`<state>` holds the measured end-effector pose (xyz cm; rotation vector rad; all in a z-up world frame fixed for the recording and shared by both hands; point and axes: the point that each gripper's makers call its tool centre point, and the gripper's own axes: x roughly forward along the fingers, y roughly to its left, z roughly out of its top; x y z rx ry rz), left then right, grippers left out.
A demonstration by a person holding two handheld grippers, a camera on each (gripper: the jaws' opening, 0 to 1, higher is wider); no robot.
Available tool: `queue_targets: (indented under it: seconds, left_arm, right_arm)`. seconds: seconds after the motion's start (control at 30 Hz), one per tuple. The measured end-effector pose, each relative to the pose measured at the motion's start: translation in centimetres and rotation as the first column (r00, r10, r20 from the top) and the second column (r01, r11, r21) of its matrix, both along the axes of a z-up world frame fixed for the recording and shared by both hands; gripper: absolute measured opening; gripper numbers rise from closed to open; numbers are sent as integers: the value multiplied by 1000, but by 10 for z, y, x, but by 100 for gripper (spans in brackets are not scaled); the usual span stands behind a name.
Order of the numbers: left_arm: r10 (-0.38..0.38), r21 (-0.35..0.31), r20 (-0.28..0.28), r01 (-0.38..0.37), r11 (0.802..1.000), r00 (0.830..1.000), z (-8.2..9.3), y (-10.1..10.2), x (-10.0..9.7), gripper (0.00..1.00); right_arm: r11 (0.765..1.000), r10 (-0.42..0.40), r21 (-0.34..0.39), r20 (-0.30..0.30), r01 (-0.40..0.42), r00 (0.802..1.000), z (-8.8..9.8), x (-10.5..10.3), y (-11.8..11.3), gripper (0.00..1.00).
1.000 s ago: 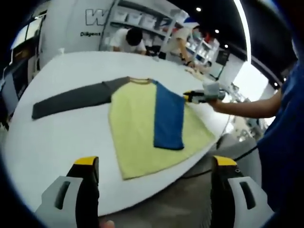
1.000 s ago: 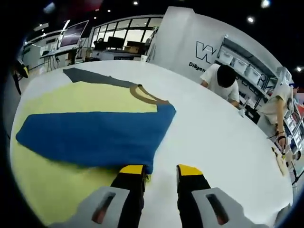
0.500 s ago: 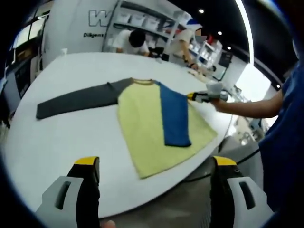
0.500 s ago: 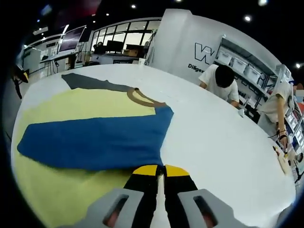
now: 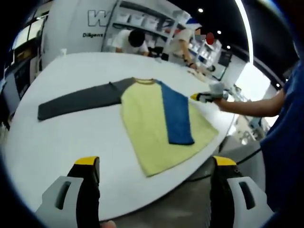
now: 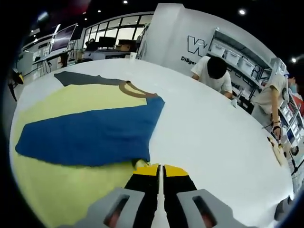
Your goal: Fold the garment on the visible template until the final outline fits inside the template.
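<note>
— Where's the garment (image 5: 156, 126) lying?

— Flat on the round white worktop (image 5: 71, 137), its hem by the near edge. The blue sleeve (image 6: 85, 135) is folded along the yellow body; the grey sleeve (image 5: 76, 99) stretches straight out toward the far side.

— Which gripper's closer?

— The right gripper (image 6: 159, 170). Its jaws are clenched right at the shoulder edge, seemingly pinching the soft knit. The left gripper (image 5: 154, 164) hangs off the worktop's near edge, jaws released wide, nothing in them.

— The grey sleeve's next, I'd guess.
</note>
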<state>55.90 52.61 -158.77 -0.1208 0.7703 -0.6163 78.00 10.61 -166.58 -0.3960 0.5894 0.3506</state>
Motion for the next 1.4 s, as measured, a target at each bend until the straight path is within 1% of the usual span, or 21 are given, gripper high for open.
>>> queue_targets:
  seconds: [0.07, 0.1, 0.13, 0.17, 0.27, 0.3, 0.4, 0.5, 0.53, 0.57, 0.67, 0.73, 0.8, 0.93, 1.07, 1.1, 1.13, 1.17, 1.27, 1.3, 1.4]
  left_arm:
    - [-3, -4, 3, 3, 1000, 1000, 0, -1, 1, 93]
    - [-6, -8, 8, 6, 1000, 1000, 2, -4, 3, 93]
    - [-7, -9, 8, 7, 1000, 1000, 2, -5, 3, 93]
    - [-11, -13, 11, 11, 1000, 1000, 2, -7, 5, 93]
    - [-22, -18, 11, 22, 1000, 1000, 1, -9, 6, 93]
    - [-28, -20, 11, 28, 999, 1000, 0, -10, 7, 93]
    - [-32, -22, 14, 32, 999, 999, 1, -12, 7, 93]
    - [-30, -26, 19, 31, 999, 999, 3, -11, 6, 93]
    - [-29, -26, 19, 30, 999, 999, 3, -10, 5, 93]
    - [-27, -23, 19, 28, 999, 999, 3, -7, 5, 93]
    - [-19, -17, 15, 19, 1000, 1000, 2, -5, 1, 93]
    - [-9, -17, 14, 9, 1000, 1000, 2, -4, 0, 93]
    - [-1, -17, 11, 1, 1000, 1000, 1, -2, -2, 93]
    - [6, -20, 6, -6, 1000, 1000, 0, -2, -3, 94]
    - [11, -17, 11, -11, 1000, 1000, -2, -1, -2, 94]
    - [18, -21, 18, -17, 1000, 1000, 0, -1, 0, 94]
    - [21, -22, 21, -21, 1000, 1000, 1, 0, 1, 94]
    - [26, -24, 25, -25, 999, 999, 1, 0, 3, 94]
    - [57, -35, 41, -56, 998, 998, 2, 10, 13, 93]
    - [66, -38, 45, -65, 997, 997, 2, 12, 16, 93]
    - [106, -56, 66, -102, 993, 992, 2, 21, 27, 93]
  right_arm:
    - [997, -39, 61, 0, 39, 999, 2, -3, -6, 0]
    - [996, -37, 78, 22, 35, 999, 11, -5, -7, 0]
    - [994, -25, 108, 42, 20, 999, 24, -9, -1, 0]
    - [992, -21, 124, 47, 15, 999, 26, -9, 1, 0]
    - [966, 29, 256, 55, -42, 998, 39, -9, 24, 0]
    - [963, 46, 265, 53, -58, 998, 40, -8, 30, 0]
    - [968, 82, 237, 20, -85, 996, 31, -3, 41, 0]
    - [963, 107, 250, -14, -100, 994, 21, -4, 57, 0]
    - [964, 107, 248, -19, -99, 994, 19, -4, 58, 0]
    - [968, 104, 232, -33, -93, 994, 9, -2, 57, 0]
    - [970, 87, 233, -65, -70, 994, -3, 2, 56, 0]
    - [972, 83, 227, -74, -64, 994, -8, 1, 55, 0]
    - [973, 86, 222, -82, -66, 993, -6, -3, 56, 0]
    - [976, 86, 209, -99, -64, 991, -18, -4, 54, 0]
    - [968, 58, 248, -100, -31, 993, -10, -4, 54, 0]
    - [967, 60, 251, -91, -36, 994, -8, -4, 55, 3]
    - [958, 61, 283, -63, -41, 996, 3, -6, 57, 7]
    - [955, 67, 291, -57, -48, 996, 9, -10, 59, 11]
    - [954, 89, 292, -44, -73, 995, 16, -21, 58, 14]
    - [950, 99, 301, -36, -83, 994, 23, -30, 60, 16]
    - [933, 113, 346, -26, -97, 993, 37, -48, 64, 27]
